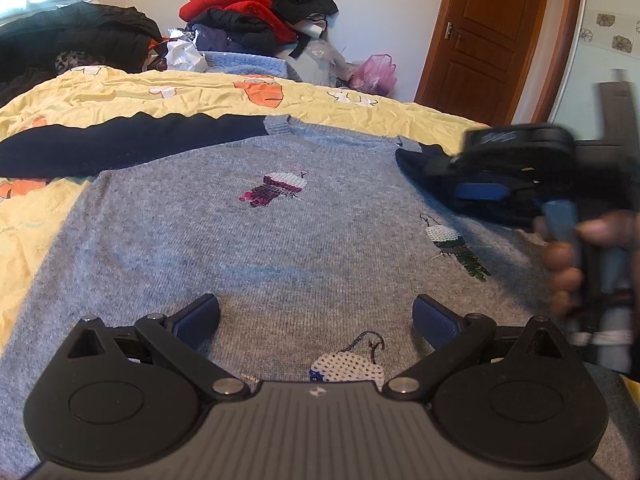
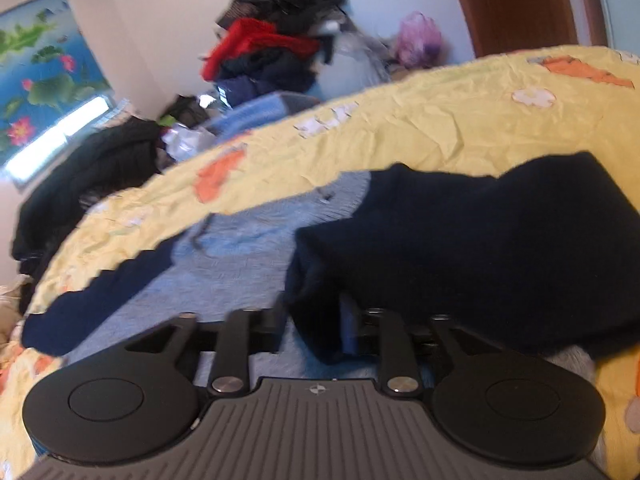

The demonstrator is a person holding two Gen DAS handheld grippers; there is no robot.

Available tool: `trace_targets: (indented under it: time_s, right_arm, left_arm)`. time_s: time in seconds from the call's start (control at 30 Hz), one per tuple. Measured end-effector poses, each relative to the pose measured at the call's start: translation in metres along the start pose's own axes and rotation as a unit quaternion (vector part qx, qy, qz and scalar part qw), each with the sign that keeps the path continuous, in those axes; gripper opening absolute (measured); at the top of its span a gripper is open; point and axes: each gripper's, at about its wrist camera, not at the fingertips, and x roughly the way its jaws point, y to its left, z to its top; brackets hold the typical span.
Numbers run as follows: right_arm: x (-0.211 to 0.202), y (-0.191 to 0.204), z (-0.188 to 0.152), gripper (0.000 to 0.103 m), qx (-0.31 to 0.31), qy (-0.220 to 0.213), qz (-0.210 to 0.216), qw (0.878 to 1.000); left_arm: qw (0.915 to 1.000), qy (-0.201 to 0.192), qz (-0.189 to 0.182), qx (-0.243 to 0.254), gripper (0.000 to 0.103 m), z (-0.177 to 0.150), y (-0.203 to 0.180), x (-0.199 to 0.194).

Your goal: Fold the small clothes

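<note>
A small grey knit sweater (image 1: 248, 240) with dark navy sleeves and sequin bird patches lies flat on the yellow bedsheet (image 1: 120, 96). My left gripper (image 1: 316, 320) is open, its blue pads low over the sweater's lower front, holding nothing. My right gripper (image 1: 440, 168) is at the sweater's right shoulder, shut on the right navy sleeve (image 2: 460, 248), which is lifted and folded over the grey body (image 2: 240, 256). In the right wrist view the gripper (image 2: 312, 320) has the sleeve cloth between its fingers. The left sleeve (image 1: 120, 148) lies stretched out to the left.
A pile of red, black and blue clothes (image 1: 248, 12) stands beyond the bed's far edge, with a black coat (image 1: 80, 36) at the left and a pink bag (image 1: 376, 72). A brown door (image 1: 488, 36) is at the back right.
</note>
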Motion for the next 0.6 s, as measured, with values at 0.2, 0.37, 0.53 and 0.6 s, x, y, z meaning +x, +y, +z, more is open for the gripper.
trace_targets:
  time_s: [0.2, 0.37, 0.53, 0.6]
  right_arm:
    - [-0.049, -0.024, -0.022, 0.06, 0.037, -0.014, 0.04, 0.998]
    - [-0.05, -0.038, -0.047, 0.058, 0.046, 0.011, 0.049, 0.998]
    - [-0.052, -0.039, -0.054, 0.063, 0.038, -0.003, 0.069, 0.997]
    - [-0.052, -0.043, -0.054, 0.065, 0.048, -0.004, 0.081, 0.996]
  left_arm:
    - [0.9877, 0.029, -0.136, -0.071, 0.103, 0.058, 0.01, 0.017]
    - [0.938, 0.076, -0.245, -0.233, 0.103, 0.107, 0.025, 0.085]
    - [0.9134, 0.124, -0.27, -0.279, 0.103, 0.118, 0.005, 0.136]
    - [0.9165, 0.128, -0.27, -0.266, 0.103, 0.12, -0.008, 0.146]
